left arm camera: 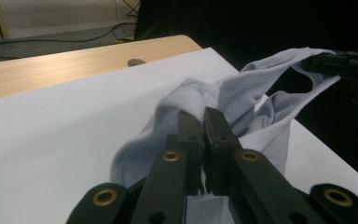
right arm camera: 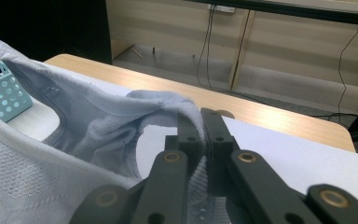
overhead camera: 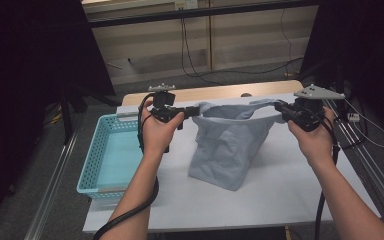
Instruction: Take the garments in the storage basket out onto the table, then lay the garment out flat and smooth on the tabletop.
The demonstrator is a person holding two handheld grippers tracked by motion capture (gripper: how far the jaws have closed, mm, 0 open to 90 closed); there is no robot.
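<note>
1 garment (overhead camera: 230, 145): light blue, hangs above table (overhead camera: 280, 195) | left gripper (overhead camera: 192, 111): jaws clamp its left edge | right gripper (overhead camera: 279, 106): jaws clamp right edge | 1 basket (overhead camera: 92, 165): at table's left

- High view: fixed above the person's side, looking forward and down over the white table (overhead camera: 260, 200).
- Left gripper view: close along its jaws, across the table.
- Right gripper view: likewise, facing the far wall.
- All share the pale blue garment (overhead camera: 230, 145).
</note>
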